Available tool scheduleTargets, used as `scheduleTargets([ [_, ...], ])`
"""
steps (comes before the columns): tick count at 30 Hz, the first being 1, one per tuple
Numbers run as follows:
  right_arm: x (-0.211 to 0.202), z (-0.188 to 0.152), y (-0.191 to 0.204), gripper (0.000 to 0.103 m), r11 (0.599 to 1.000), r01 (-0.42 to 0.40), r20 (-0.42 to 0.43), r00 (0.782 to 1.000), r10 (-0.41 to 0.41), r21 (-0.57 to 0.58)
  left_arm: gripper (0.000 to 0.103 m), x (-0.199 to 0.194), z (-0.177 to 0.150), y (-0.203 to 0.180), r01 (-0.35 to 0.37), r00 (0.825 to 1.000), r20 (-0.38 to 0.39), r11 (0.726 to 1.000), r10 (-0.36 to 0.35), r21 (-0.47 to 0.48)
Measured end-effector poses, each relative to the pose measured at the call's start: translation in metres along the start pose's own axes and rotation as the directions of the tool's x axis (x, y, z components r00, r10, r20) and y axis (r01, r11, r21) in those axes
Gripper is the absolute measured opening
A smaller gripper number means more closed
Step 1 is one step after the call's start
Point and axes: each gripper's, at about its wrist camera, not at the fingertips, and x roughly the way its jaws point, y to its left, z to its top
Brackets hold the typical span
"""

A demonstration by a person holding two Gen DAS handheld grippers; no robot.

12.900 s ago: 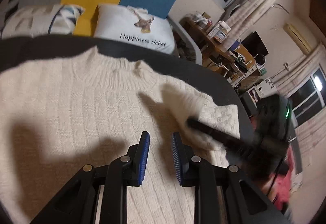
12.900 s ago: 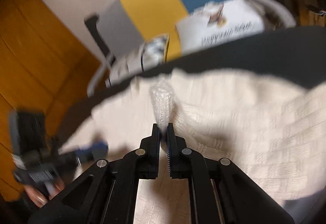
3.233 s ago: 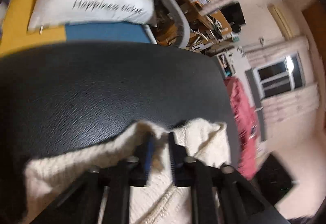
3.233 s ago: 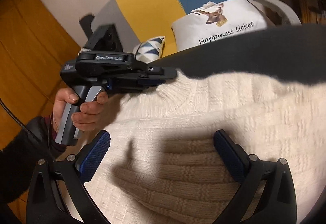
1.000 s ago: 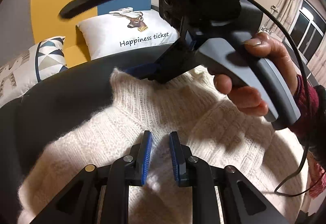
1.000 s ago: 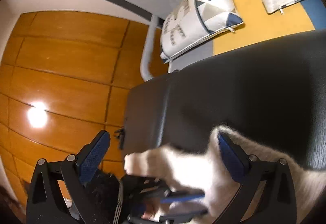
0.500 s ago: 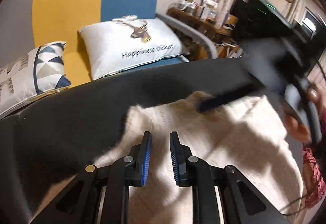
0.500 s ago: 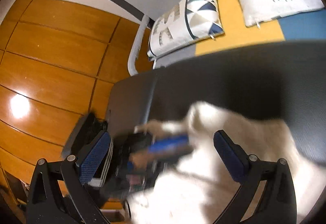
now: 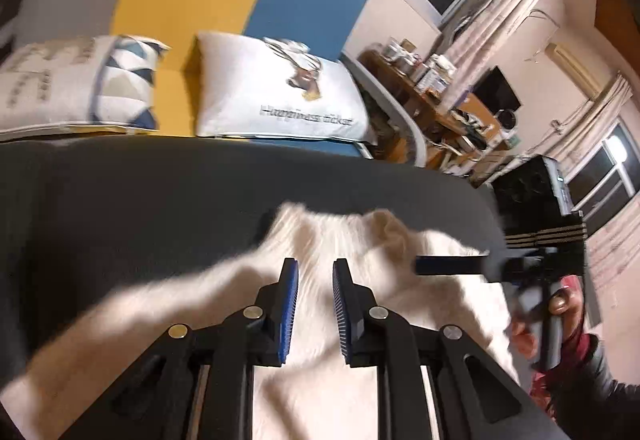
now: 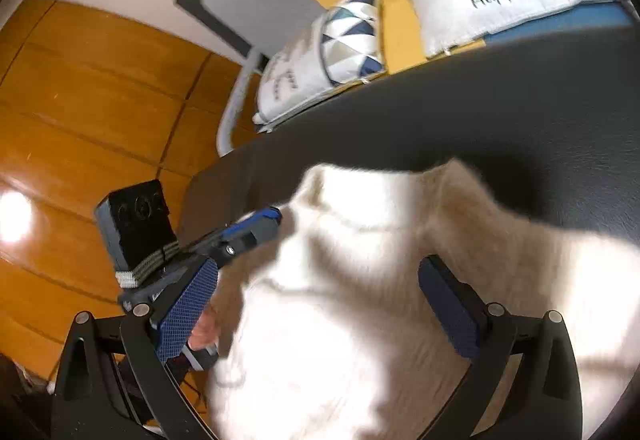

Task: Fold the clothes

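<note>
Cream sweater (image 9: 320, 320) lies bunched on the dark table (image 9: 140, 208), under both tongs. Left gripper (image 9: 316, 304) narrowly parted, apparently holding nothing, though blur hides it; right gripper (image 10: 320, 312) wide apart, empty. Risk: a one-sided grab drags the loose knit, undoing the fold.

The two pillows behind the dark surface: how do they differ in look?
The white pillow carries a deer picture and the words "Happiness ticket"; the patterned pillow shows blue, grey and white triangles beside blurred dark lettering. The white pillow lies nearer the blue part of the backrest, the patterned pillow nearer the grey part. Both lean against the same seat, past the cream sweater.
</note>
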Motion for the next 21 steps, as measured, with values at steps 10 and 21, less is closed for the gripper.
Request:
scheduleTargets([
  [10, -0.021, -0.09, 0.009, 0.102, 1.0, 0.021, -0.017, 1.0, -0.022, -0.01, 0.021, -0.034, -0.064, 0.046, 0.187, 0.97, -0.088, 0.924, -0.229, -0.335],
  [21, -0.026, -0.098, 0.001, 0.102, 0.998, 0.004, 0.065, 0.998, -0.008, 0.063, 0.021, -0.008, -0.065, 0.045, 0.334, 0.918, -0.054, 0.839, -0.393, -0.429],
])
